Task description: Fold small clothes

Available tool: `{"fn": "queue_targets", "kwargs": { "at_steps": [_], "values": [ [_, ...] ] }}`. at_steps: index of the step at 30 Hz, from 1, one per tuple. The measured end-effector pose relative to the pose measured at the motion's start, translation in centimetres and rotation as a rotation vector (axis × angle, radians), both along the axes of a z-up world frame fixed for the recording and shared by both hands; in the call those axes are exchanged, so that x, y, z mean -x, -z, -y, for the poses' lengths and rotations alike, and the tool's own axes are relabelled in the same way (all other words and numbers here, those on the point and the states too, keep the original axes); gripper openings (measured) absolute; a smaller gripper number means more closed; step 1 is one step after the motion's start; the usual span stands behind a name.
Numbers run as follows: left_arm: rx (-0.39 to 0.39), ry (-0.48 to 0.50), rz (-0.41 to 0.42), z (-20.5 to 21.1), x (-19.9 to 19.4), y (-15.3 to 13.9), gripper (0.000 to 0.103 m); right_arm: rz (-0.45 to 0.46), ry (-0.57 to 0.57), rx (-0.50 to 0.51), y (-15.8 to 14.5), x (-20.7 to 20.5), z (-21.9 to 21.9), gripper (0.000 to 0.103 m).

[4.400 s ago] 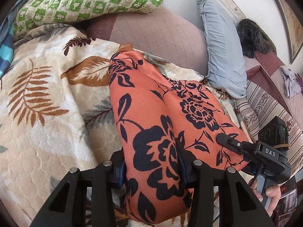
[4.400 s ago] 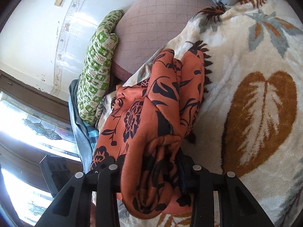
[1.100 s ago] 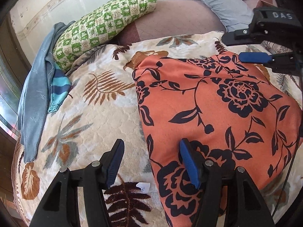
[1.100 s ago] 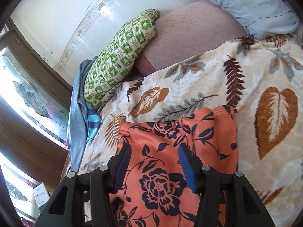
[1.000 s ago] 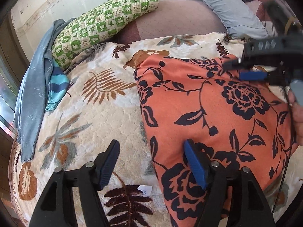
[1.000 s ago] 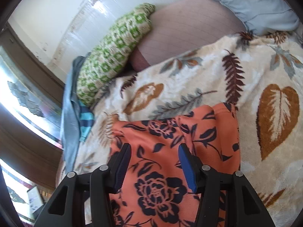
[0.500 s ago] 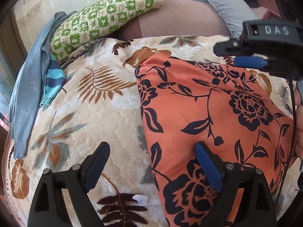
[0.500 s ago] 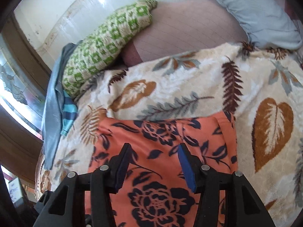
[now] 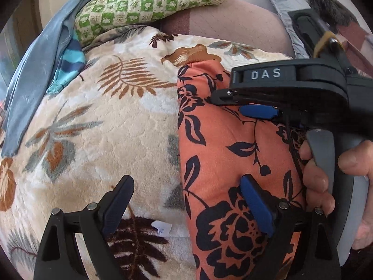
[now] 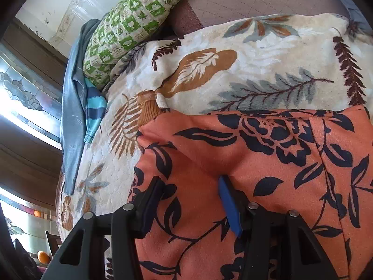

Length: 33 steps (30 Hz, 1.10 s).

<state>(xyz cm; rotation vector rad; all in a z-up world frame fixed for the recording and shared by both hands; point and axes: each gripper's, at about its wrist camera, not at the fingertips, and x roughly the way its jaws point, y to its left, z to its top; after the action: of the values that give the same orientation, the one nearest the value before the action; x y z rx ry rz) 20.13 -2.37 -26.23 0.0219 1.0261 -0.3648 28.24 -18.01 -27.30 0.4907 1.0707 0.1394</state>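
Two hand-held grippers agape (neither holding), left (image 9: 186, 205), right (image 10: 188, 200), over orange floral garment (image 10: 268, 163).

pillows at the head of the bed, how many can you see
2. The green checked pillow lies at the far left against the wall, and a grey-blue pillow leans at the far right, partly behind the right tongs. Others may be hidden out of frame.

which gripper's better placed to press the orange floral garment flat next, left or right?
Probably the right gripper: open, directly over the orange floral garment. The left gripper, also open, straddles the garment's edge, one finger over the leaf-print blanket.
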Motion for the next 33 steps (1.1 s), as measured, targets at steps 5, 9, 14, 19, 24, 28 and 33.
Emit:
{"fn": "queue_targets", "kwargs": {
  "at_steps": [5, 9, 14, 19, 24, 28, 33],
  "values": [
    [0.056, -0.076, 0.096, -1.2, 3.7, -2.1, 0.093, 0.097, 0.006, 0.009, -3.0, 3.9, 0.1, 0.055],
    [0.097, -0.113, 0.124, -2.4, 6.4, -2.6, 0.093, 0.188, 0.054, -0.021, -5.6, 7.8, 1.4, 0.055],
    [0.099, -0.14, -0.012, -2.4, 6.6, 0.2, 0.093, 0.223, 0.154, 0.01, -7.0, 13.3, 4.6, 0.055],
    [0.079, -0.132, -0.057, -0.5, 6.5, 1.9, 0.1, 0.02, 0.141, 0.049, -1.8, 14.8, 6.2, 0.056],
    [0.049, -0.156, -0.015, -0.1, 7.1, 2.3, 0.101, 0.104, 0.087, 0.268, -2.0, 15.4, 3.4, 0.056],
    [0.086, -0.144, -0.004, -0.8, 8.0, 2.3, 0.101, 0.162, 0.065, 0.269, -2.2, 16.3, 3.7, 0.056],
    [0.143, -0.171, -0.005, -2.1, 9.3, 1.7, 0.101, 0.202, 0.131, 0.172, -3.9, 18.9, 4.7, 0.056]
  ]
}}
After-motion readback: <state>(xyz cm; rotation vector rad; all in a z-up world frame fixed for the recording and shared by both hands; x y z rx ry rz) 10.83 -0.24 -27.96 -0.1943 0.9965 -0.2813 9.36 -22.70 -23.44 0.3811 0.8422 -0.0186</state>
